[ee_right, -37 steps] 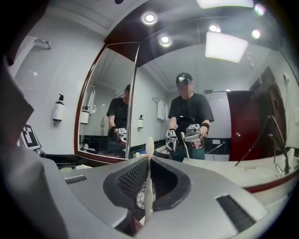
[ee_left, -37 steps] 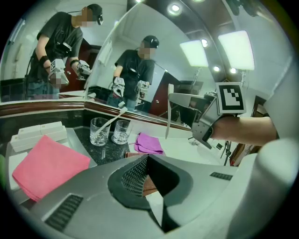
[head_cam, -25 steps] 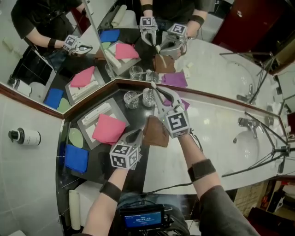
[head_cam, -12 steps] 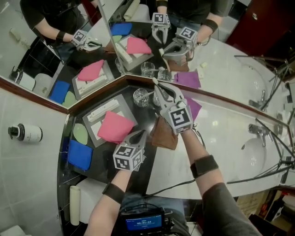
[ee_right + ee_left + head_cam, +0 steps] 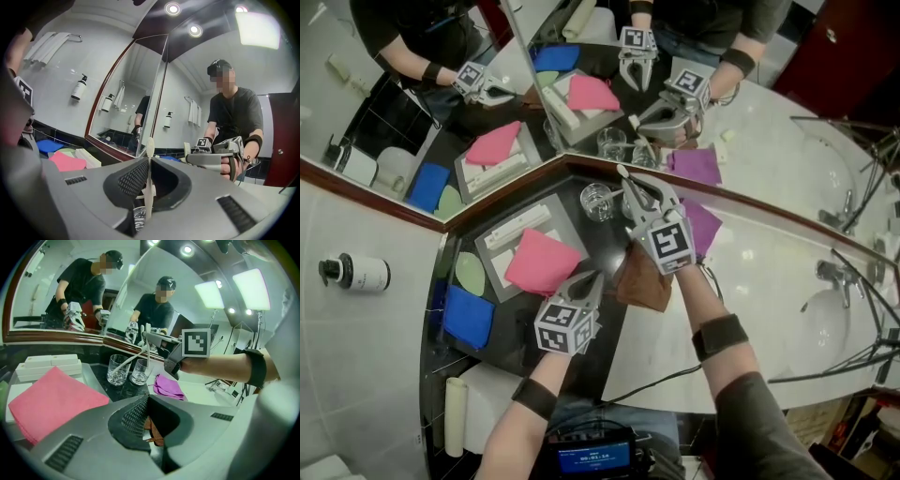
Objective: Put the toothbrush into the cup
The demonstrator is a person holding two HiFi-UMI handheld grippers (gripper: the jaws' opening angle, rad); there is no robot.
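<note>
Head view: mid-task over black counter (image 5: 602,242), nothing dropped in yet.
Right gripper (image 5: 149,180) clamped narrow, left gripper (image 5: 151,430) closed with tips at brown cloth (image 5: 639,284); right-hand cup (image 5: 140,373) directly under right jaws; toothbrush (image 5: 149,154) pinched upright there, lower end at rim or just inside, unclear which; lowering and release left.

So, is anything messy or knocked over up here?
A little. The brown cloth lies crumpled, half on the dark counter and half on the white counter. The purple cloth behind it is bunched up too, while the pink cloth lies flat. Nothing looks spilled or broken.
</note>
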